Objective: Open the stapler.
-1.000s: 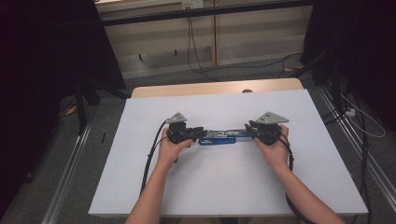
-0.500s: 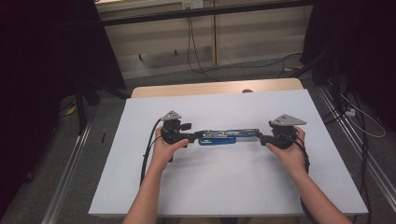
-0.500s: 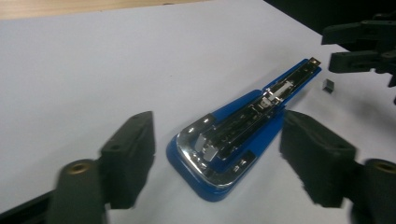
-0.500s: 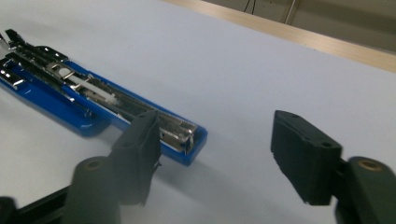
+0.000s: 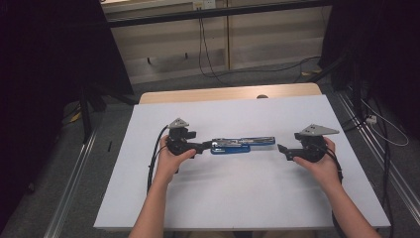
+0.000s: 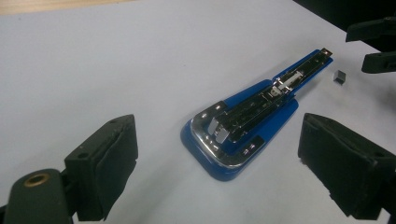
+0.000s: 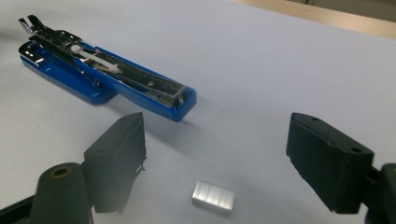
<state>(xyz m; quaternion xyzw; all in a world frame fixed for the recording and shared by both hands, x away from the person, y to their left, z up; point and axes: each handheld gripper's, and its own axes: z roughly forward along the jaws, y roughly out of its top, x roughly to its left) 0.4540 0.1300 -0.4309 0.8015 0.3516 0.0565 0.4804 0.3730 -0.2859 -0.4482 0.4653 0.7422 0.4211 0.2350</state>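
The right claw has drawn away from the stapler over the last second — a moment ago both claws were pressed close against its two ends, and now only the left claw sits up against it, while the right one hangs off past the far tip with a stretch of bare worktop between. Both claws are released, jaws spread wide and gripping nothing. The likely meaning is that the stapler has been laid open and let go, and the work is turning to the loose block of staples.

From the right claw, that silver block lies nearest — on the worktop just ahead of the gap between the jaws, roughly centred, touching neither pad. Beyond it and off to the left jaw's side lies the blue stapler, opened out flat with its metal channel facing up, its square end toward this claw and its hinge end farther away.

From the left claw, the stapler's rounded wide end lies close ahead between the jaws, untouched, and its body runs away toward the upper right. Past its far tip sits the staple block, small and apart from the stapler, with the right claw's jaws beyond it.
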